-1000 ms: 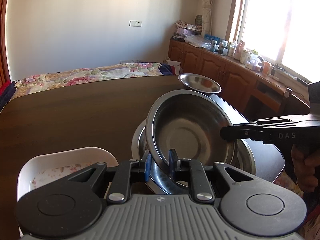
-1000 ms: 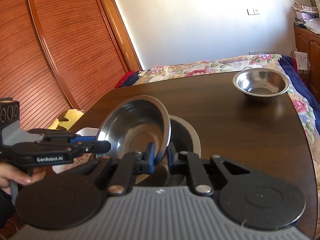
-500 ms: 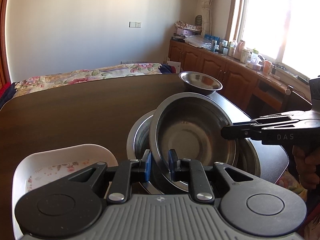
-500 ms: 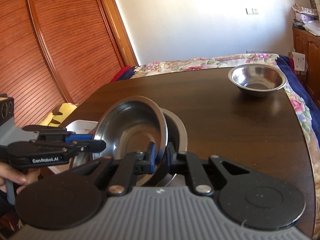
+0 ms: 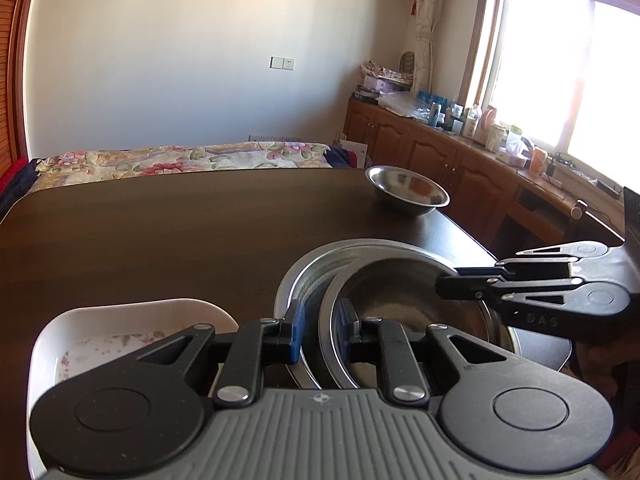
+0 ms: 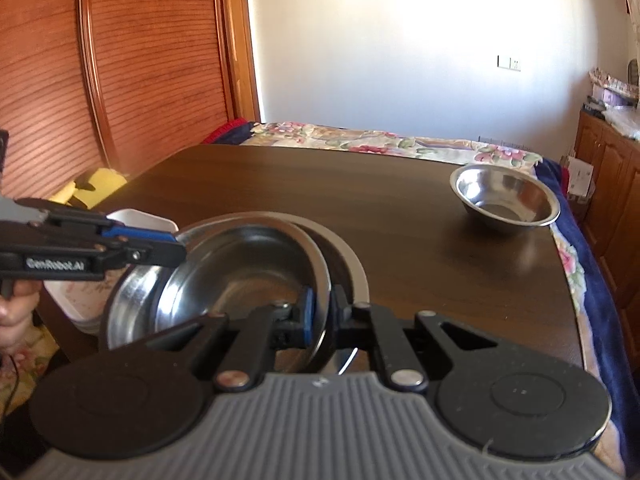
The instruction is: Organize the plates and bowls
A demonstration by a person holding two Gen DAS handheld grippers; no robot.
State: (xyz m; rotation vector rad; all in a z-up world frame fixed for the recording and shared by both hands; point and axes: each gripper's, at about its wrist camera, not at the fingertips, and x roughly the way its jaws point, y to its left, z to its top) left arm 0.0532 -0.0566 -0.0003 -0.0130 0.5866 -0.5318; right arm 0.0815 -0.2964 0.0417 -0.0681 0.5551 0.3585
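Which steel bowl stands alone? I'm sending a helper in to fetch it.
On the dark wooden table, look to the far corner nearest the flowered bedspread. The lone steel bowl there is small, upright and untouched; the other steel dishes sit nested near the grippers.

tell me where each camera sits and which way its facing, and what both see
Left wrist view: sits on the left claw, faces across the table toward the window; it grips the near rim of the steel plate; the right claw enters from the right.
Right wrist view: sits on the right claw, faces across the table toward the wooden sliding doors; the left claw and a hand show at left.
Shared: the held plate, the larger steel dish beneath, the white dish, the far steel bowl.
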